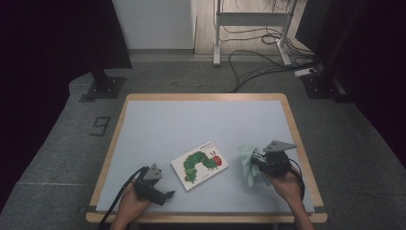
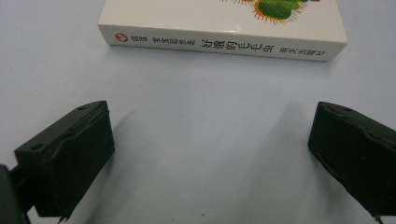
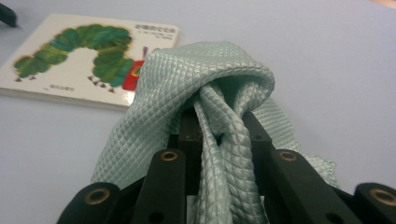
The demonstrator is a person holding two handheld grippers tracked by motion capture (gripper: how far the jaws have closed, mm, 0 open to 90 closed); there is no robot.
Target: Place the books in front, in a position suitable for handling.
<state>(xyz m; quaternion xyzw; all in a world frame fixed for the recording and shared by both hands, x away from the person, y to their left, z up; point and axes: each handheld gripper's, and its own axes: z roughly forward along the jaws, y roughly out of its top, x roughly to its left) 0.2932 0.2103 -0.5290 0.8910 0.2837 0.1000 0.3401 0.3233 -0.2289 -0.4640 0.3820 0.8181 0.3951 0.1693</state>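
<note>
Tabletop (image 1: 158, 124) first: pale blue with a wooden rim, and I see a picture book (image 1: 199, 165) lying flat a little toward the near edge, roughly midway between the side edges. To its right, close to the right edge, a pale green cloth (image 1: 248, 163) hangs bunched from my right tongs (image 1: 257, 161), which are pressed together and pinching its folds; the cloth (image 3: 205, 88) drapes over them, its lower end near the tabletop. By the near left corner my left tongs (image 1: 168, 194) are spread wide, nothing between them, pointing at the book's spine (image 2: 224, 46), apart from it.
</note>
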